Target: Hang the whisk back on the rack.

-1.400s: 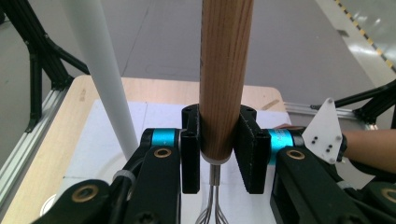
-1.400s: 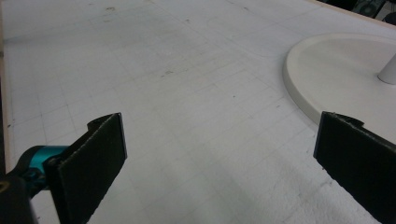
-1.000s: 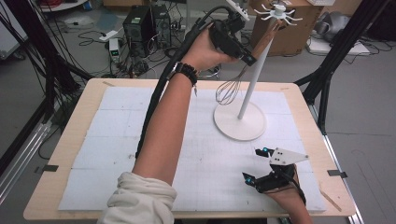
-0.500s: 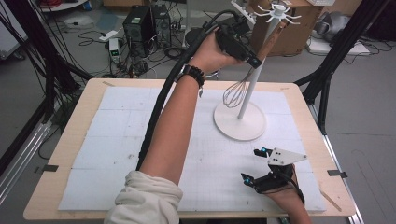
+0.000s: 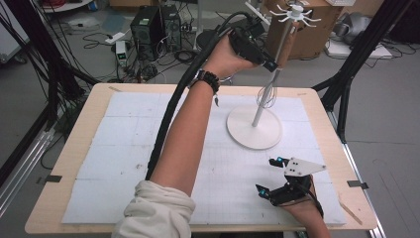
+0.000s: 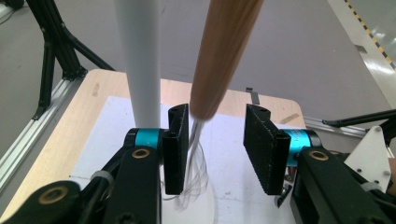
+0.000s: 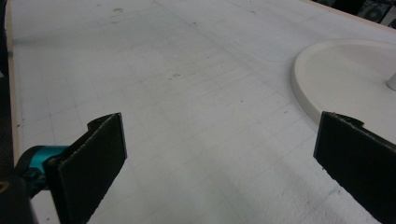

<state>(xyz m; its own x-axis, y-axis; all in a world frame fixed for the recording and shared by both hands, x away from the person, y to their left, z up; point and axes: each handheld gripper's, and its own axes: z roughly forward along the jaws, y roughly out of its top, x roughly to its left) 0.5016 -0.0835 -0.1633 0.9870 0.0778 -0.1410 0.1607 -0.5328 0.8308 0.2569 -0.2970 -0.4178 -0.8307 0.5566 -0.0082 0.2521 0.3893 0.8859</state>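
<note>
A whisk point(image 5: 285, 47) with a wooden handle hangs upright beside the pole of a white hook stand point(image 5: 254, 130), its wire head point(image 5: 267, 96) above the round base. My left gripper point(image 5: 272, 64) is raised at the handle's lower end. Its jaws have just been opening. In the left gripper view the whisk's handle point(image 6: 224, 51) stands between the pads of the left gripper point(image 6: 219, 113), close to the left pad and clear of the right one. The stand's pole point(image 6: 140, 60) rises just left of the jaws. My right gripper point(image 5: 267, 174) rests open and empty near the table's front edge.
A white gridded mat point(image 5: 124, 144) covers the wooden table point(image 5: 74, 148). The stand's round base point(image 7: 345, 79) lies ahead and to the right of the right gripper point(image 7: 219, 140). Black frame legs, cables and boxes stand on the floor beyond the table.
The whisk has swung from a tilt to hanging upright against the stand's pole. My left gripper shifted slightly right with it and its jaws have parted. The right gripper has not moved.
</note>
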